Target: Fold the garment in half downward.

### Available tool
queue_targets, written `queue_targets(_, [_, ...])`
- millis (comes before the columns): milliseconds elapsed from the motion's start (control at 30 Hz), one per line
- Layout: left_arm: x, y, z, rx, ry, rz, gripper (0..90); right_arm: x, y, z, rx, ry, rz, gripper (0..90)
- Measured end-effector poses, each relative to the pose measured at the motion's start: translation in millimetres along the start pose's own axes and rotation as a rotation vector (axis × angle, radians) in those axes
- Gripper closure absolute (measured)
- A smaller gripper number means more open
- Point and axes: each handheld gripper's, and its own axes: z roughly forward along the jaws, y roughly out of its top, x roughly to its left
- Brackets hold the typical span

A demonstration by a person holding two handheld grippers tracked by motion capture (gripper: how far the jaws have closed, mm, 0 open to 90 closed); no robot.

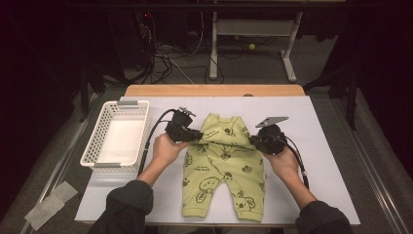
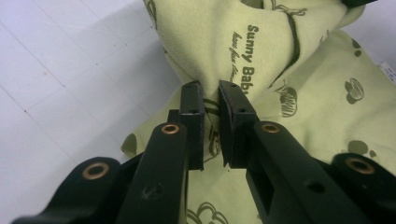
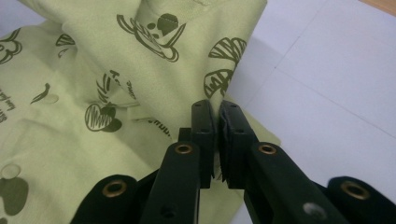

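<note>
Folding a yellow-green baby romper [image 1: 221, 165] on the white surface [image 1: 316, 146], with the fold under way. Left tool [image 1: 195, 135] clenched on a bunch of cloth at the garment's left edge; in the left gripper view, fabric [image 2: 211, 100] pinched between the 2 jaws. Right tool [image 1: 254, 140] clenched likewise on the right edge, cloth [image 3: 216, 95] squeezed between near-closed jaws in the right gripper view. Upper body of the romper lifted and doubled over toward the middle, a crease across the chest; the 2 legs lying flat, pointing toward the person. Judged about halfway: top section gathered and raised but not laid down. Left to do, likely: lowering the folded part, smoothing it, folding the legs, then perhaps placing the bundle in the white basket [image 1: 141, 108] standing empty at the left.
</note>
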Motion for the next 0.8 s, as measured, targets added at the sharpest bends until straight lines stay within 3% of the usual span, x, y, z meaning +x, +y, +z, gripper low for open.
queue_targets(367, [-11.8, -20.0, -3.7, -0.005, -0.026, 0.017, 77.6, 9.3, -13.9, -8.0, -0.001, 0.035, -0.006, 86.2])
queue_targets(800, [-29.9, -44.1, -2.1, 0.023, -0.037, 0.063, 77.2, 23.2, -37.0, -16.7, 0.01, 0.08, -0.015, 85.8])
